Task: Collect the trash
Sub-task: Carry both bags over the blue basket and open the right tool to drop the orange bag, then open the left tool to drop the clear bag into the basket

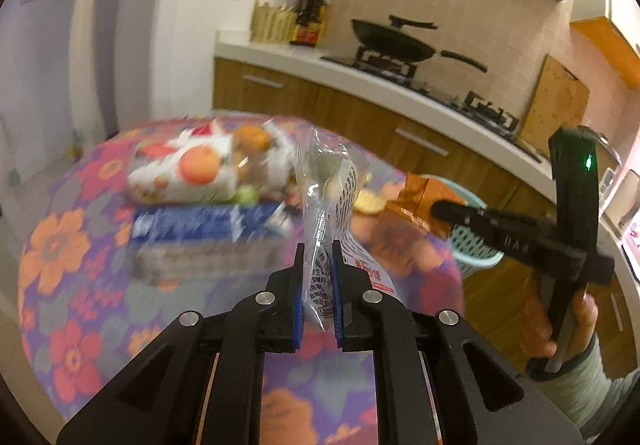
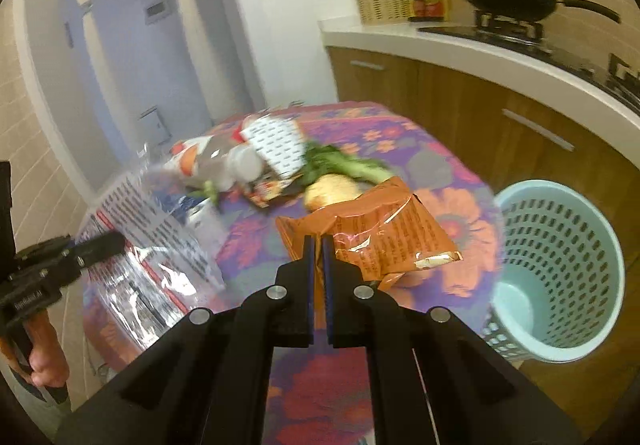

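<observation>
Clear wrapper (image 1: 325,245) at frame centre, pinched in my left gripper (image 1: 318,265). Orange packet (image 2: 372,233), clamped by my right gripper (image 2: 319,257), centre frame, basket (image 2: 560,265) lower right.

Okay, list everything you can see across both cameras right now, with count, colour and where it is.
clear plastic wrapper: one, transparent with printed text, clamped in the left gripper above the table
orange snack bag: one, orange, clamped in the right gripper
trash basket: one, pale teal, perforated, on the floor beside the table
table: one, floral purple-orange cloth
leftover pile: one heap of packets, greens and a round yellowish item, mid-table; blurred
wok: one, black, on the stove
wicker basket: one, tan, on the counter
left gripper: black, shut
right gripper: black, shut
</observation>
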The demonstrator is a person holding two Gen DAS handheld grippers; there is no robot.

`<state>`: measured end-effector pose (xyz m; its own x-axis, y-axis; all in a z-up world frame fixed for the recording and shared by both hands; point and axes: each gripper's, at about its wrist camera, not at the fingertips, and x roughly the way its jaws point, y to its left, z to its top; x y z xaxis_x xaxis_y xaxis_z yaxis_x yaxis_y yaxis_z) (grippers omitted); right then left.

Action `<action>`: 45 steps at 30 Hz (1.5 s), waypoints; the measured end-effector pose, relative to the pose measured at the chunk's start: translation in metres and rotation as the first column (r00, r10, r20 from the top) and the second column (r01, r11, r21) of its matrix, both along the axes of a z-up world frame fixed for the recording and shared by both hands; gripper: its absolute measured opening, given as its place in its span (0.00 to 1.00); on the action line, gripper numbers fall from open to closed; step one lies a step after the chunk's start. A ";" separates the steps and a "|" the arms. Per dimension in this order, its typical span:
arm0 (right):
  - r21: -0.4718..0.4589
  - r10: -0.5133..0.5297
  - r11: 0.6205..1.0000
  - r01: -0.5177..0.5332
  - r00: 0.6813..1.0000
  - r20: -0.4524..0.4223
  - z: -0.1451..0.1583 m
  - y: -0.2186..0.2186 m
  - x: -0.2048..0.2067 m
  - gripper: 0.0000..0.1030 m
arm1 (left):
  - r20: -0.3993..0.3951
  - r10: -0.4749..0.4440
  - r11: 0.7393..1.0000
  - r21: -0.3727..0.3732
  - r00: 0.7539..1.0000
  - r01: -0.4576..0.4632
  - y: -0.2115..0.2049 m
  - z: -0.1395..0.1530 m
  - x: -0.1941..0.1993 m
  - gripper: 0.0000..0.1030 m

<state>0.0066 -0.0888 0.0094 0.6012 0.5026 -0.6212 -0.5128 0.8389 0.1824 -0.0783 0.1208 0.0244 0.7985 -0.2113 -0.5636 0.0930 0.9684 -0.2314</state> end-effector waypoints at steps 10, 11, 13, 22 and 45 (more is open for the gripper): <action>0.010 -0.171 0.985 0.171 0.984 0.056 0.006 -0.078 0.020 0.02 | 0.066 -0.139 0.990 0.023 0.988 0.138 -0.075 0.031 0.061 0.09; 0.013 -0.190 0.982 0.189 0.980 0.054 0.004 -0.088 0.023 0.02 | 0.063 -0.158 0.987 0.030 0.985 0.156 -0.087 0.031 0.071 0.09; 0.013 -0.225 0.974 0.224 0.973 0.048 0.000 -0.103 0.031 0.02 | 0.058 -0.187 0.982 0.042 0.981 0.184 -0.107 0.030 0.085 0.09; 0.038 -0.367 0.928 0.370 0.928 -0.056 -0.036 -0.172 0.074 0.02 | 0.001 -0.283 0.955 0.088 0.959 0.282 -0.190 0.012 0.157 0.09; -0.028 -0.501 0.863 0.505 0.846 -0.182 -0.102 -0.234 0.112 0.05 | -0.185 -0.331 0.925 0.132 0.925 0.357 -0.285 -0.061 0.254 0.27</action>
